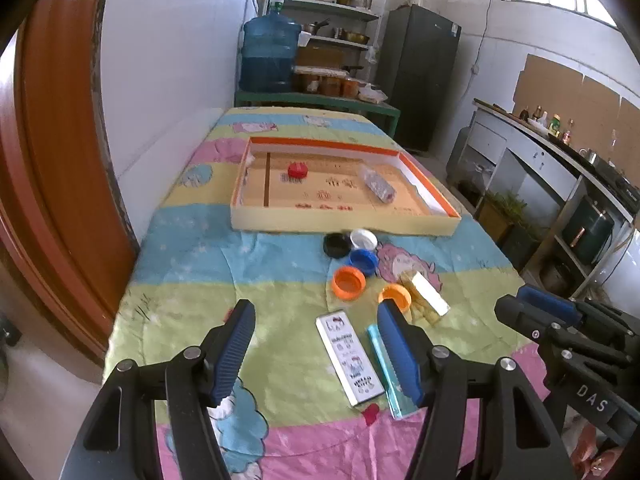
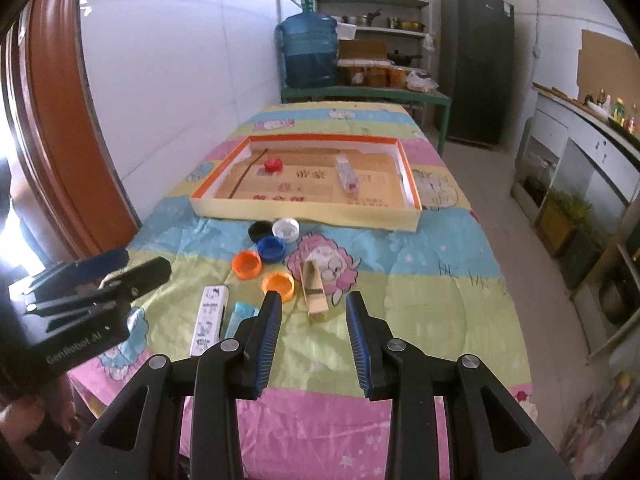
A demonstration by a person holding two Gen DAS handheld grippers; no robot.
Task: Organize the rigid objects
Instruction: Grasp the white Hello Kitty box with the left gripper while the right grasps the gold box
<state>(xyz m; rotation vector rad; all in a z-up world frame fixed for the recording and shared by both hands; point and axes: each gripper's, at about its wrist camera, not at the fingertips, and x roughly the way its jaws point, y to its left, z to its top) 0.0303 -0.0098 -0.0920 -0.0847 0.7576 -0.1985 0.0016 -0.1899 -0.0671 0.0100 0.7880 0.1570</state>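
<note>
While both claws hover released and empty, the left gripper (image 1: 316,344) occupies the lower frame beside the white tin (image 1: 350,358), the right gripper (image 2: 314,332) below the orange caps (image 2: 278,284). Red cap (image 1: 298,170) and bottle (image 1: 378,184) lie inside the tray (image 1: 344,226), upper centre.

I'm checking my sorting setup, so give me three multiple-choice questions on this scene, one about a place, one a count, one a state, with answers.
1. Where is the red cap?
A. inside the tray
B. on the blanket
C. in a gripper

2. How many orange caps lie on the blanket?
A. one
B. two
C. four

3. How is the right gripper?
A. shut on a cap
B. open and empty
C. out of view

Answers: 1 A, it sits on the tray floor. 2 B, two orange caps lie near the front. 3 B, its fingers stand apart with nothing between.
</note>
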